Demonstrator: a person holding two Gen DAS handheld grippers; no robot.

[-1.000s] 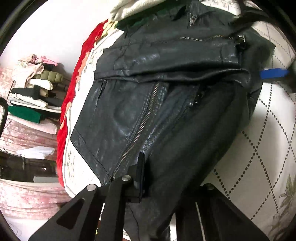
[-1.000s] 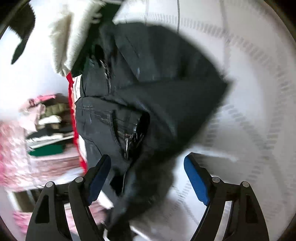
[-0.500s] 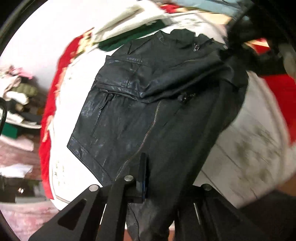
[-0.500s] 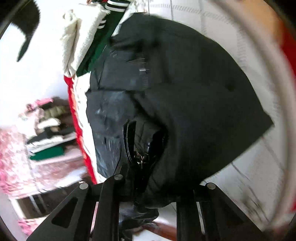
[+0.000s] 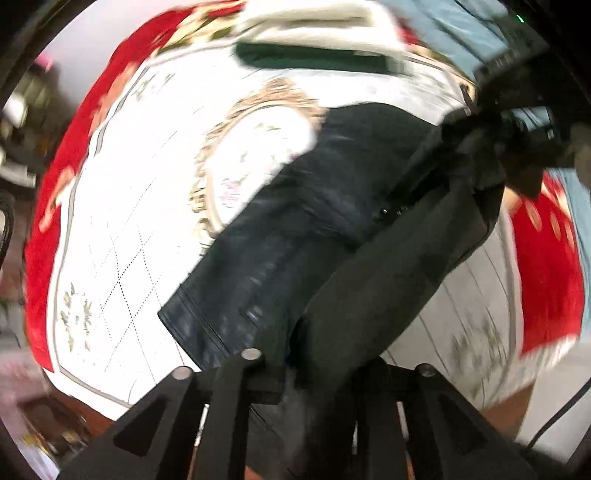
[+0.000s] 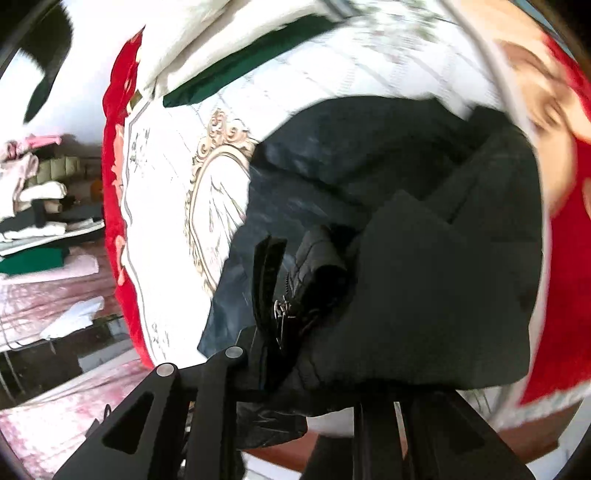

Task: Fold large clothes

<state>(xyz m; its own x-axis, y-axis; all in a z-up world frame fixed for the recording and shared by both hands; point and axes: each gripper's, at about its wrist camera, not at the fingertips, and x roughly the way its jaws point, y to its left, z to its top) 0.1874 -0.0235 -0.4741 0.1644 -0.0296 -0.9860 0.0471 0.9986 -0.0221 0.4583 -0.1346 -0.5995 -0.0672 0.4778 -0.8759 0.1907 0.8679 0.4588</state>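
Black leather jacket (image 5: 295, 236) is lifted off the bed, stretched between both grippers. Left gripper (image 5: 317, 373) is clamped on a bunch of the jacket's near edge, jaws narrow with fabric pinched between them; the leather runs up and away to the far right, where the right gripper (image 5: 524, 133) shows as a dark blurred shape gripping the other end. The jacket's hem corner hangs out to the left over the white quilt, with dull lining fabric showing along the right side.

Right wrist view: right gripper (image 6: 314, 369) is closed on a thick wad of jacket (image 6: 406, 258). A zipper (image 6: 282, 314) with metal teeth sits just above the fingers, next to a folded leather flap. Matte lining fills the right half of the view and shinier leather lies to the far left of it.

Under the jacket is the quilt (image 5: 140, 206), white with a diamond stitch pattern, a gold scroll medallion in the middle and a red floral border. At the far edge of the bed lie a dark green garment (image 5: 314, 59) and a cream garment (image 5: 306, 22). Off to the left, a stack of folded clothes (image 6: 33, 199) sits beside the bed. Heavy motion blur in both views.
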